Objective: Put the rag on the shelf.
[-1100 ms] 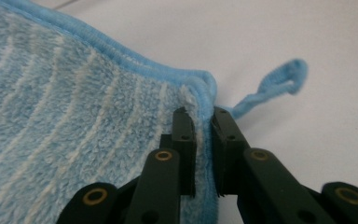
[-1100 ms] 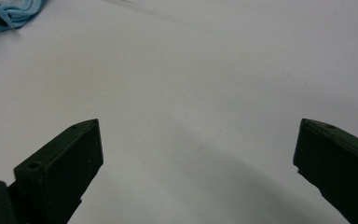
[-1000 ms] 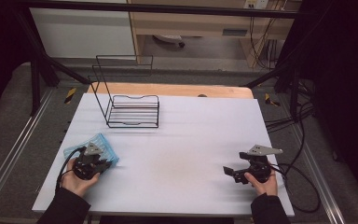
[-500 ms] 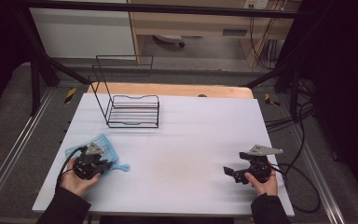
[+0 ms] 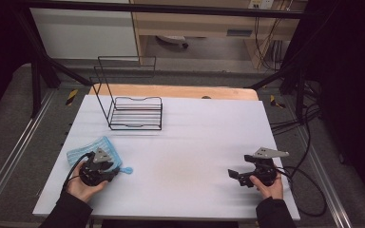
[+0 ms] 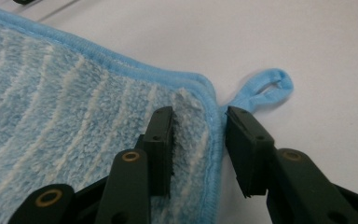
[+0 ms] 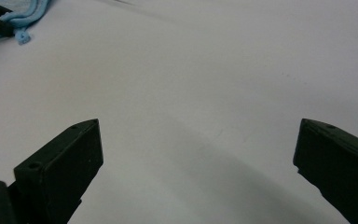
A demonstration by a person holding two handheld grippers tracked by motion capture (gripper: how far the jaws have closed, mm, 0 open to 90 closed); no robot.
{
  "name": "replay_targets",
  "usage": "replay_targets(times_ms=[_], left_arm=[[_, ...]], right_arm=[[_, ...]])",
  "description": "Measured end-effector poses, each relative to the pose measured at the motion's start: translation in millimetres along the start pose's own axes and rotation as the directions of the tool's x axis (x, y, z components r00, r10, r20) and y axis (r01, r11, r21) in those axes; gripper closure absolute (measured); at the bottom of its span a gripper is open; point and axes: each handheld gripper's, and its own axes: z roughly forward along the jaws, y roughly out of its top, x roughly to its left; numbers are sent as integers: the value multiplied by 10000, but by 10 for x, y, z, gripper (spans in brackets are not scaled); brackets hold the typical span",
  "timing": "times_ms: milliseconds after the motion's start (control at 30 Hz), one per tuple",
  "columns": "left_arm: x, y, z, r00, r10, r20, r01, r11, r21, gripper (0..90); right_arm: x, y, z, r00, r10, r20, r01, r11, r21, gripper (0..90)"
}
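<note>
Cloth (image 5: 91,150): a blue, white-striped towel lying flat at the near left of the white worktop (image 5: 195,137). Its long axis runs from far left to near right, and its hanging loop (image 5: 126,170) points right from the near-right corner.

Left gripper (image 5: 105,167): held over that corner. The left gripper view shows the jaws part-open and straddling the hemmed edge of the cloth (image 6: 65,130), one jaw on the pile and the other on bare worktop beside the loop (image 6: 265,88); they are not clenched on the fabric. The high view does not resolve this gap, the gripper body covering the corner.

Right gripper (image 5: 234,175): at the near right, well apart from the cloth, pointing left. The right gripper view shows its jaws spread wide over bare worktop (image 7: 205,84), grasping nothing, with the loop (image 7: 22,33) small at the far left.

Rack (image 5: 132,105): a black wire rack standing at the far left of the worktop, seen from the high view.

Change: compared with one second ago, the cloth's near-right corner lies farther right and the loop is now exposed beside the left gripper; the right gripper and rack are unchanged.
</note>
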Motion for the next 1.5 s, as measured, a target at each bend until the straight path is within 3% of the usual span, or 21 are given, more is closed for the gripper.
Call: replay_targets(times_ms=[100, 200, 300, 467, 667, 1000, 1300, 1500], left_arm=[[-29, 3, 10, 9994, 94, -327, -93, 10000, 33, 654], [-7, 9, 8, 9993, -7, -385, 9, 10000, 73, 720], [36, 20, 0, 9990, -416, -189, 418, 9991, 85, 798], [90, 8, -21, 9964, -843, 129, 844, 9964, -101, 822], [160, -1, -93, 9870, -1442, 717, 1477, 9879, -466, 833], [80, 116, -200, 9738, -1643, 1571, 1841, 9754, -1211, 835], [-279, 334, -136, 9720, -899, 2173, 1228, 9821, -1430, 834], [-549, 492, -49, 9653, -286, 2596, 673, 9877, -1413, 834]], right_arm=[[-1, 0, -1, 10000, -1, 1, 1, 10000, -3, 18], [-2, 2, -8, 10000, 5, -1, -5, 10000, -35, 18], [-4, 1, -11, 10000, -11, 6, 11, 10000, -24, 18], [-5, 2, -6, 10000, -19, -12, 19, 10000, -4, 18], [-8, 2, -5, 10000, -33, -4, 33, 10000, -17, 18], [-8, 3, 0, 10000, -11, -23, 11, 10000, 10, 18], [-7, 3, 1, 10000, -5, -45, 5, 10000, 39, 19], [-6, 2, 1, 10000, -2, -56, 3, 10000, 57, 19]])
